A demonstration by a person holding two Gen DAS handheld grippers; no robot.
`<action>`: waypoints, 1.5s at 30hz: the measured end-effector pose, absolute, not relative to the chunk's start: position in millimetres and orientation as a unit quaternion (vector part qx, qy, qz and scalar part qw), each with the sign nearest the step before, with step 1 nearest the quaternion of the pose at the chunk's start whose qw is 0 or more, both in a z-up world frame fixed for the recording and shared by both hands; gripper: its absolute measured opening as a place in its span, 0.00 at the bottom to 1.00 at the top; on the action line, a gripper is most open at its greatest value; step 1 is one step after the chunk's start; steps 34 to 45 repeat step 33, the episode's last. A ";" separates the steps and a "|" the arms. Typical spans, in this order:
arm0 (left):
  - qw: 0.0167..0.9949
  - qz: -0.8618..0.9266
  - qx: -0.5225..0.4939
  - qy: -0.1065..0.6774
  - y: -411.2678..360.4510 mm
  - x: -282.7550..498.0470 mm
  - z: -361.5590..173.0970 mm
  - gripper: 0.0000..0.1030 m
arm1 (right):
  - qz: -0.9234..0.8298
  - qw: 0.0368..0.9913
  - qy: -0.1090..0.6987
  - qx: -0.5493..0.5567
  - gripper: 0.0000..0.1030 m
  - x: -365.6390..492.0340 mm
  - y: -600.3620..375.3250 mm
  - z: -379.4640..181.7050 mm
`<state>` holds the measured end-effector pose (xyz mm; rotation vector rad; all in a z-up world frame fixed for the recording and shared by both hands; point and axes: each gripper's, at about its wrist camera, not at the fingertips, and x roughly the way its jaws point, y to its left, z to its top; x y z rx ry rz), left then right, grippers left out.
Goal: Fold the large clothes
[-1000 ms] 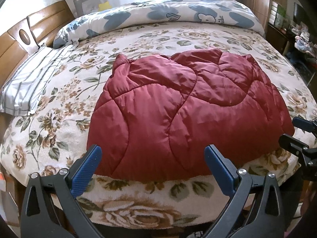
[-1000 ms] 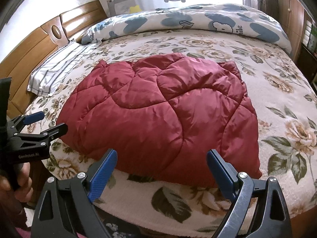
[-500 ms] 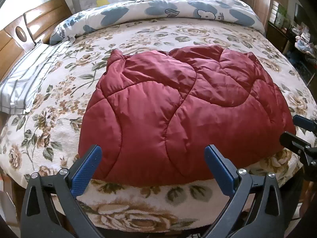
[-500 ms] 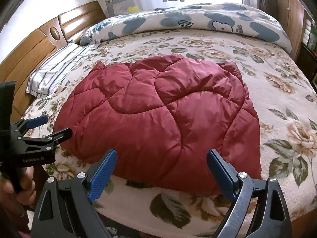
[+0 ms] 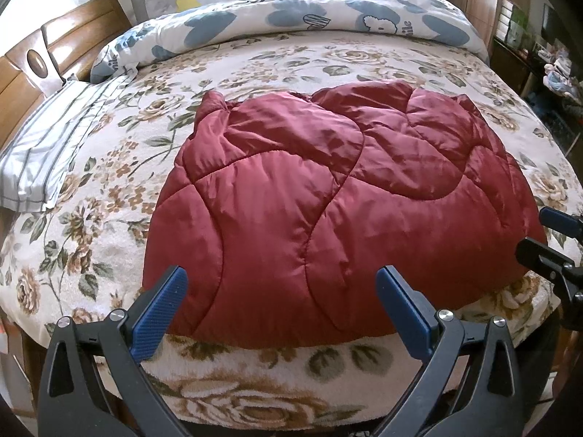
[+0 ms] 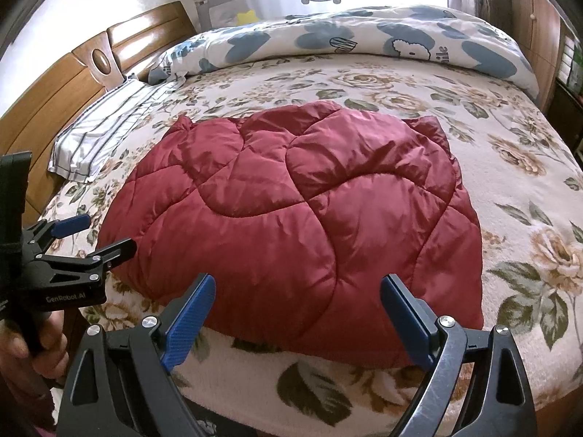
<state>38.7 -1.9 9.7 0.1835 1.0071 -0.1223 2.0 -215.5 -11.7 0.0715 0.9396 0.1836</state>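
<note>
Nearing red quilted coat point(image 5: 328, 204) — both grippers closer, fingers apart.

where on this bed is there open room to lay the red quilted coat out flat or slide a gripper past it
Widest bare floral blanket lies right of the red quilted coat. A band runs between coat and rolled duvet; a narrower strip lies along the near edge. The striped pillow crowds the left side.

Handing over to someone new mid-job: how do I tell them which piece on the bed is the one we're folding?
Start from the bed's floral blanket. On its near half, in front of both open tongs, lies the dark red quilted garment, puffy with curved stitch lines. It is the only plain red thing there: the striped pillow lies by the headboard, and the blue-patterned duvet lies rolled along the far edge.
</note>
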 end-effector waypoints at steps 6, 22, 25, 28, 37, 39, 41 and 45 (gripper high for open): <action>0.871 -0.059 0.088 0.480 -1.8 42.6 9.5 1.00 | 0.088 0.887 0.452 0.034 0.90 7.9 -214.3 -12.0; 0.870 -0.060 0.089 0.480 -3.6 46.7 11.2 1.00 | 0.088 0.887 0.451 0.035 0.90 10.5 -215.5 -11.1; 0.871 -0.060 0.089 0.480 -3.9 46.9 11.5 1.00 | 0.089 0.887 0.451 0.035 0.90 10.6 -215.9 -11.2; 0.871 -0.060 0.089 0.479 -4.0 48.4 12.4 1.00 | 0.089 0.887 0.451 0.035 0.90 10.5 -216.1 -11.4; 0.870 -0.061 0.083 0.482 -3.4 51.0 12.6 1.00 | 0.087 0.887 0.452 0.037 0.90 12.4 -216.7 -11.3; 0.870 -0.061 0.083 0.482 -3.4 51.0 12.6 1.00 | 0.087 0.887 0.452 0.037 0.90 12.4 -216.7 -11.3; 0.870 -0.061 0.083 0.482 -3.4 51.0 12.6 1.00 | 0.087 0.887 0.452 0.037 0.90 12.4 -216.7 -11.3; 0.870 -0.061 0.083 0.482 -3.4 51.0 12.6 1.00 | 0.087 0.887 0.452 0.037 0.90 12.4 -216.7 -11.3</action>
